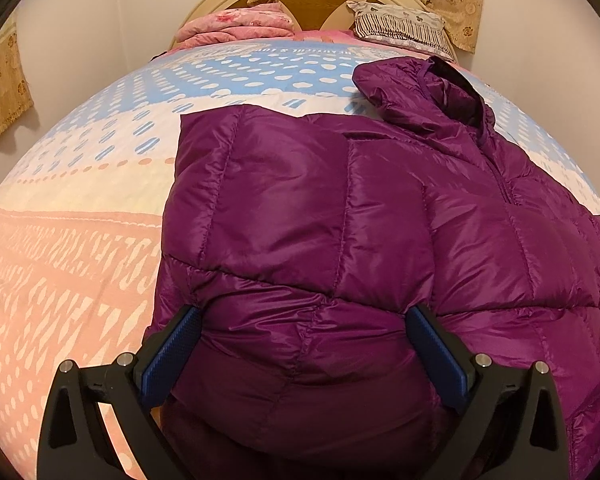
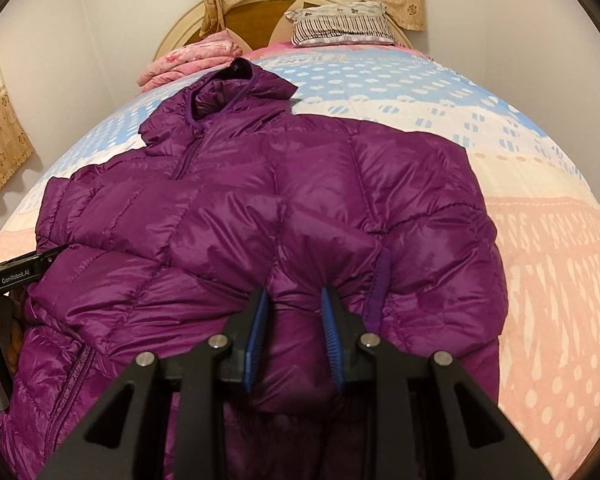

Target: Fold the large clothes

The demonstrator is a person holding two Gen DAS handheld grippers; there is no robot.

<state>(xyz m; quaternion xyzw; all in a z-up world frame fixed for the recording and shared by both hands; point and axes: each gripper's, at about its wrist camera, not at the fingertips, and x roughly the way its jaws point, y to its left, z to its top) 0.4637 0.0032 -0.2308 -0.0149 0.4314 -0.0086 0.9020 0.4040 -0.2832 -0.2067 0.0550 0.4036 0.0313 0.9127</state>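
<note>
A purple hooded puffer jacket (image 1: 340, 220) lies on the bed, front up, its sleeves folded in across the body; it also shows in the right wrist view (image 2: 260, 208). My left gripper (image 1: 306, 316) is wide open, its jaws either side of a bulge of the jacket's near edge. My right gripper (image 2: 294, 296) has its jaws close together, pinching a fold of the jacket's lower part beside a purple cuff (image 2: 380, 284). The left gripper's body (image 2: 16, 274) shows at the left edge of the right wrist view.
The bed has a pink, cream and blue patterned sheet (image 1: 80, 240). A folded pink blanket (image 1: 236, 24) and a striped pillow (image 1: 400, 24) lie by the headboard (image 2: 260, 16). Curtains hang at the left wall (image 1: 0, 92).
</note>
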